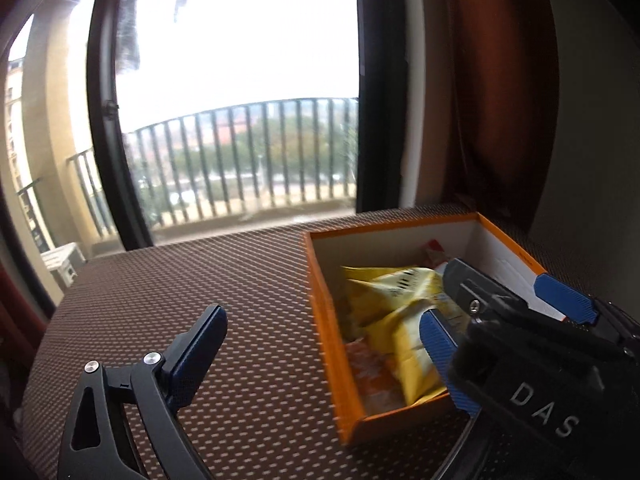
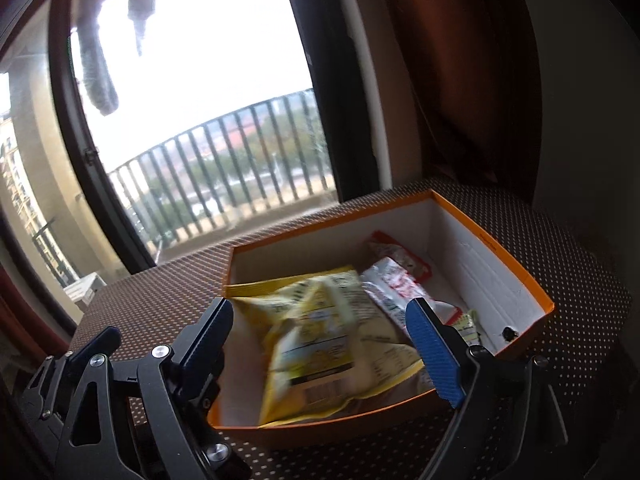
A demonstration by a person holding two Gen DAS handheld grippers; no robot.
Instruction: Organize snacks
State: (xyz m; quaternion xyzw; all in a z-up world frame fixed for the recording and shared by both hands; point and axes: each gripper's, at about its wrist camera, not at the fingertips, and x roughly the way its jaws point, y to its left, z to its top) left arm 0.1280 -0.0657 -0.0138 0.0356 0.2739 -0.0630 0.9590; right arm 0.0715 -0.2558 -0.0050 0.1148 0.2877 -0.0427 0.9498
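An orange box (image 2: 516, 268) sits on the dotted brown surface (image 1: 240, 280) near the balcony window (image 1: 240, 100). Inside lie yellow snack bags (image 2: 320, 344) and, toward the far corner, red-and-white packets (image 2: 396, 276). The right claw (image 2: 320, 348) hovers over the box, fingers spread apart, gripping nothing. The left claw (image 1: 320, 344) stands beside the box, likewise spread and empty.

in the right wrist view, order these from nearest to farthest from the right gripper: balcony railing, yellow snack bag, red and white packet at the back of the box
1. yellow snack bag, in the orange box, directly between the open fingers of the right gripper.
2. red and white packet, deeper in the box, toward its far right corner.
3. balcony railing, outside the window, well beyond the table.
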